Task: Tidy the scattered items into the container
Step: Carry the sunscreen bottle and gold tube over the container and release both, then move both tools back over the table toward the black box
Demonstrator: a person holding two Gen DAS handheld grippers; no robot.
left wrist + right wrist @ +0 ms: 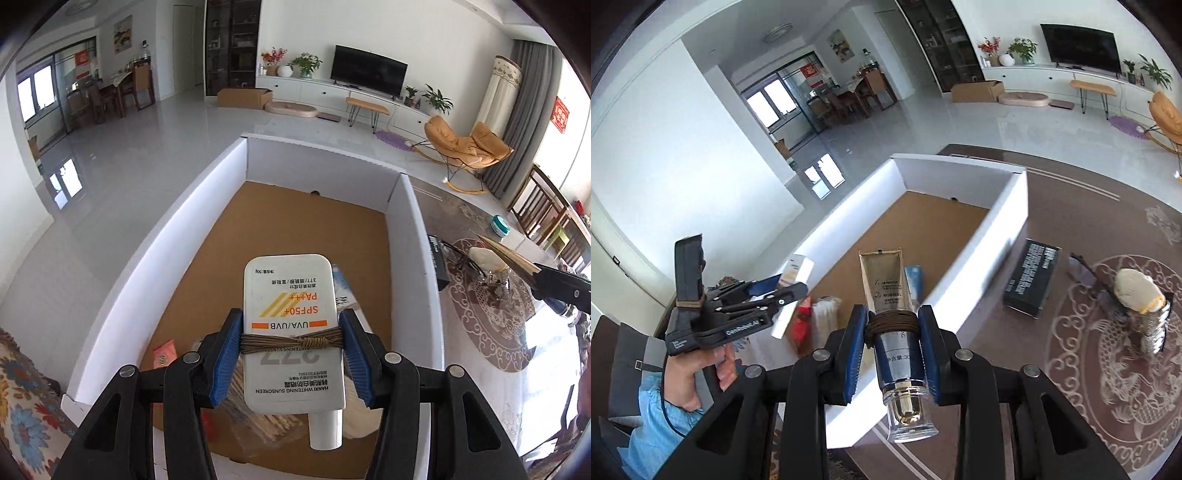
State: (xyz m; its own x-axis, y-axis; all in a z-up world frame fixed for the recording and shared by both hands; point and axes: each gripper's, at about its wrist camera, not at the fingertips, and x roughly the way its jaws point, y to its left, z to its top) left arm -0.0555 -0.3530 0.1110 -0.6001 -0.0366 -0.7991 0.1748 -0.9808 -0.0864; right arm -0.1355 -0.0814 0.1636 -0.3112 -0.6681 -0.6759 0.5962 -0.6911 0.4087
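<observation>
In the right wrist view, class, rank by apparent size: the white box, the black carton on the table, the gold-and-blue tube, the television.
1. White box.
2. Gold-and-blue tube, though nearness to the camera enlarges it.
3. Black carton and television: alike, so unranked; the television stands far off.

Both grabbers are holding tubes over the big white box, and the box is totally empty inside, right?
Not quite: the white box isn't empty. The left wrist view shows a red packet and other items already on its brown floor. The rest is right: the left gripper holds a sunscreen tube, the right gripper a gold-and-blue tube.
</observation>
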